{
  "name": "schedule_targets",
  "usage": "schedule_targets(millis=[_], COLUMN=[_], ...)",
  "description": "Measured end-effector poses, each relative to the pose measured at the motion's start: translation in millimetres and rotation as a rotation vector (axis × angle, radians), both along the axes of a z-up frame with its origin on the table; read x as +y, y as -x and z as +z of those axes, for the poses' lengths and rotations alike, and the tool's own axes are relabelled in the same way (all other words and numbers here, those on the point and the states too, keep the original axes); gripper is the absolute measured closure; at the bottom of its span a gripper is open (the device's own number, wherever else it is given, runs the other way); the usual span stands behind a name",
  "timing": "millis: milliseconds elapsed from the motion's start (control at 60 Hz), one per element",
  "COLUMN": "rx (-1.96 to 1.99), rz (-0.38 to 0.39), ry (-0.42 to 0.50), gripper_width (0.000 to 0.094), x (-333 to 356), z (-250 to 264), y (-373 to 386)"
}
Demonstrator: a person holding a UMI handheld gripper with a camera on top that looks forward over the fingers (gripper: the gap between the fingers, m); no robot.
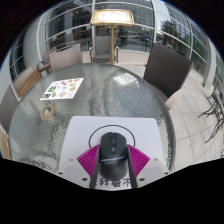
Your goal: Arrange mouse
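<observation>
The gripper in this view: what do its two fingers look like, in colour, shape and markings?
The gripper has two pale fingers that widen toward the camera. Each bears a magenta pad with ridged stripes on its inner face. A white part at the base carries dark markings, too small to read. No cable or sleeve shows.

One black mouse [112, 148] sits on one white mat [113, 130], the only one of each on the bench [110, 85]. One tool [113, 172] shows, with two fingers and two magenta pads [90, 160], the mouse standing between them. Farther off lie one printed sheet [62, 89] and one dark chair [165, 70].
</observation>
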State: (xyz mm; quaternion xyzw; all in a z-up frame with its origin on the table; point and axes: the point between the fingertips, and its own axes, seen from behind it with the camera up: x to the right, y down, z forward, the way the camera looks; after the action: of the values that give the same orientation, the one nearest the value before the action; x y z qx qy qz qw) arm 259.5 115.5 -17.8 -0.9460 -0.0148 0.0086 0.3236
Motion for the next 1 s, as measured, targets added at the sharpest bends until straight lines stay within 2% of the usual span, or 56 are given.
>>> schedule_targets(millis=[50, 100, 117, 150, 383, 550, 750, 1000], rx=[0.005, 0.006, -0.001, -0.021, -0.048, -0.019, 0.027, 0.013], rz=[-0.002, 0.007, 0.006, -0.001, -0.001, 0.012, 0.002, -0.027], ry=[0.016, 0.049, 0.055, 0.05, -0.11, -0.227, -0.266, -0.277], gripper_width=[0.0427, 0.024, 0.0149, 0.0063, 0.0068, 0.0061, 0.0065, 0.0066], x=[0.0, -3.5, -4.1, -4.1, -4.6, -41.7, -96.9, -159.3], z=[-0.4, 0.2, 1.9, 9.1, 127.6, 200.3, 220.5, 228.1], y=[0.4, 2.3, 1.8, 0.1, 50.5, 120.9, 190.8, 231.9])
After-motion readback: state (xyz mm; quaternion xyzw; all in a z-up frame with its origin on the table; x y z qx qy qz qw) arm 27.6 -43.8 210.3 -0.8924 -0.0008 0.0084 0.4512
